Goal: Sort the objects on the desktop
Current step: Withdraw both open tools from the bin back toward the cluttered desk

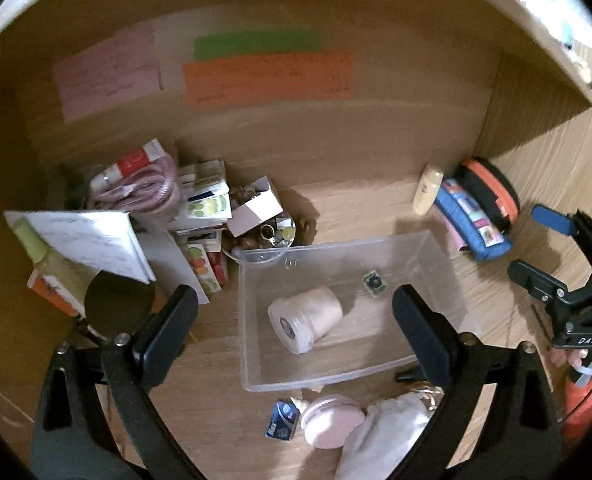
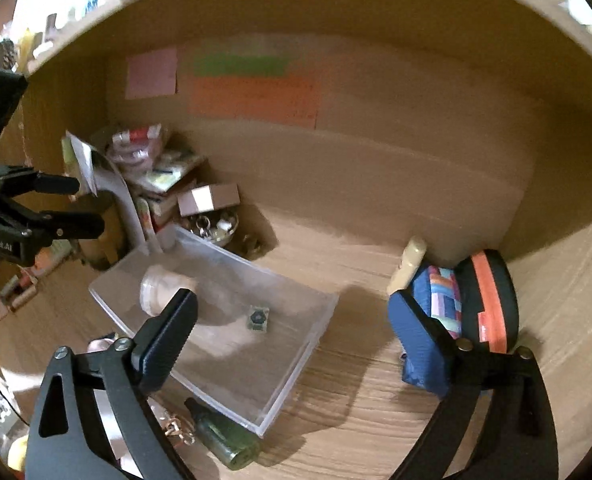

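Observation:
A clear plastic bin [image 1: 435, 256] stands on the wooden desk; it also shows in the right wrist view [image 2: 296, 372]. In it lie a white jar [image 1: 305, 318] on its side and a small green square piece [image 1: 374, 282]. My left gripper [image 1: 296, 340] is open and empty, above the bin's near side. My right gripper [image 2: 296, 340] is open and empty, above the bin's right end, and shows at the right edge of the left wrist view [image 1: 563, 280]. In front of the bin lie a small blue box [image 1: 283, 424], a pink round case [image 1: 331, 420] and a white pouch [image 1: 383, 436].
A pile of booklets, cards, a pink cable [image 1: 144, 192] and a dish of trinkets [image 1: 270, 236] fills the back left corner. A blue pencil case [image 1: 471, 224], an orange-black case [image 1: 491, 192] and a cream bottle [image 1: 427, 192] lie at the right wall. A green glass bottle [image 2: 224, 436] lies before the bin.

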`<state>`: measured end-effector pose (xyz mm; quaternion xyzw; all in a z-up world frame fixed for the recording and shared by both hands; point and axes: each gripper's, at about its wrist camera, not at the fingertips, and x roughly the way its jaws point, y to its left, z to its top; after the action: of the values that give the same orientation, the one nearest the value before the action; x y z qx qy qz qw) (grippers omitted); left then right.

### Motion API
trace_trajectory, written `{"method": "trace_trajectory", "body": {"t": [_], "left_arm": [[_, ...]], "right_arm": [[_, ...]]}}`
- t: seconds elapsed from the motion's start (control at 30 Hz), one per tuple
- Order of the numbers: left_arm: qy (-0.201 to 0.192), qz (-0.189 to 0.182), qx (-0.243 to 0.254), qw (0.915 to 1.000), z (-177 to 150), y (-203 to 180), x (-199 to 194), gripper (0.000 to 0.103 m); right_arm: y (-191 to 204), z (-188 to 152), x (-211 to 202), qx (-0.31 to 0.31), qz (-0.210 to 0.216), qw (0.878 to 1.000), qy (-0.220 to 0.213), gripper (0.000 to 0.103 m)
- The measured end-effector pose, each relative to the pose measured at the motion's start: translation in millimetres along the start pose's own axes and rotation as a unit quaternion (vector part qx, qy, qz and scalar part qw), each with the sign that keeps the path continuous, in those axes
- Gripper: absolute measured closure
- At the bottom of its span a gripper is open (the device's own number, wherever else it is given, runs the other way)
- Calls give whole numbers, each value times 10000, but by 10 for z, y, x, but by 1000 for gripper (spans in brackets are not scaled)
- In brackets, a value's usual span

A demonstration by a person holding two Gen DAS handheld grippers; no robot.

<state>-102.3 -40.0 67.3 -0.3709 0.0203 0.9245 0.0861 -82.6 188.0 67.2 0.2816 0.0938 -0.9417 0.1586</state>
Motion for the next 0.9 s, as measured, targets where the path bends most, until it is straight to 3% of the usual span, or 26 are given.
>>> {"method": "trace_trajectory", "body": {"t": [0.4, 0.7, 0.9], "left_arm": [[-261, 62, -359, 9990, -456, 122, -439, 3], [-479, 331, -242, 9980, -942, -13, -711, 2], [-448, 145, -188, 9987, -1236, -164, -722, 1]], "right_arm": [[-30, -251, -694, 127, -4, 9980, -626, 0], [58, -577, -837, 302, 76, 9979, -568, 0], [161, -822, -835, 407, 201, 9980, -448, 0]]}}
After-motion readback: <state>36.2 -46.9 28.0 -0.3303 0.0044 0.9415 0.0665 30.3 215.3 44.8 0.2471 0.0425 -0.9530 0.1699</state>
